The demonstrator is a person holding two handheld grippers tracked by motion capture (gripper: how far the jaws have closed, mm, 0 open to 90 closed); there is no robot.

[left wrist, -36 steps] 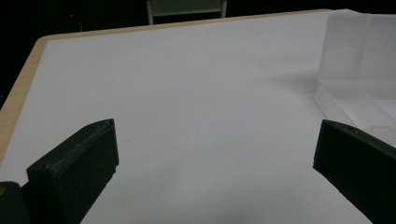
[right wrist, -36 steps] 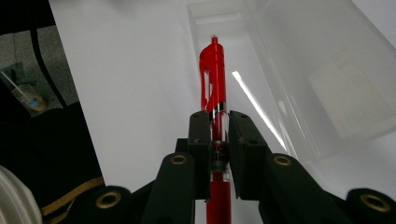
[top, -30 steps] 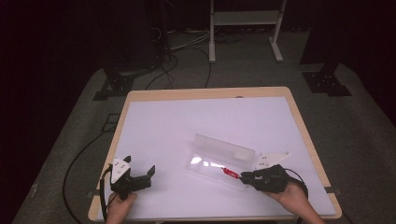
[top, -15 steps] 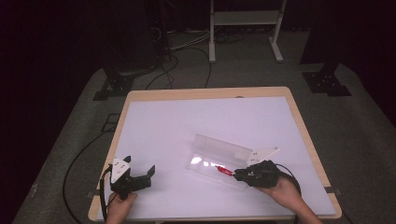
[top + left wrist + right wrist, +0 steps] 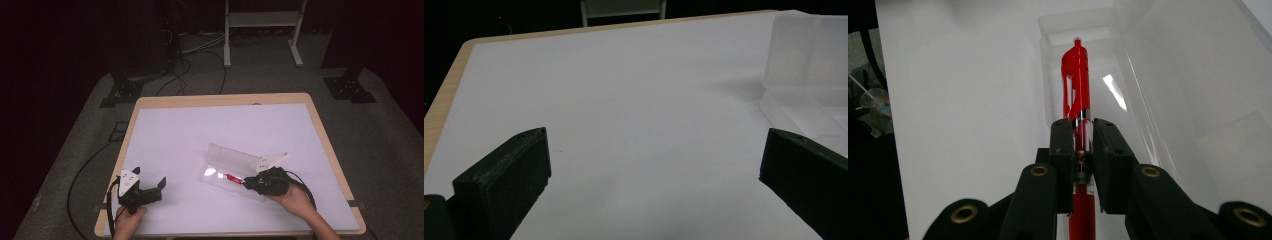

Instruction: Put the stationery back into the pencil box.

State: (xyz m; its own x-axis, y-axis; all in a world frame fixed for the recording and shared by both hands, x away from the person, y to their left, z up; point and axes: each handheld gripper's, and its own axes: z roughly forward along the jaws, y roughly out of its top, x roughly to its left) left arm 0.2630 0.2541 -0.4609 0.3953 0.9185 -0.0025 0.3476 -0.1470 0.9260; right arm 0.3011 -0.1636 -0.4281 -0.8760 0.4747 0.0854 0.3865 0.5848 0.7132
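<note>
A clear plastic case (image 5: 235, 170) lies open on the white table top, its lid (image 5: 1198, 75) standing up. My right gripper (image 5: 1082, 131) is shut on a red pen (image 5: 1076, 85), and the pen's far end reaches into the case's tray (image 5: 1068, 30). In the high view the right gripper (image 5: 250, 183) sits at the case's near right end with the red pen (image 5: 233, 177) sticking out toward the left. My left gripper (image 5: 159, 186) rests near the table's front left corner, its jaws wide apart with nothing between them; the case (image 5: 809, 55) shows at the upper right of its view.
The white table top (image 5: 210, 130) has a wooden rim (image 5: 220, 100). Cables (image 5: 85, 170) run over the floor at the left. A white frame stand (image 5: 260, 30) and dark equipment bases (image 5: 350, 87) are on the floor beyond the table.
My right gripper has moved a little to the left with the red pen, bringing it further over the open case. The left gripper has stayed where it was.
</note>
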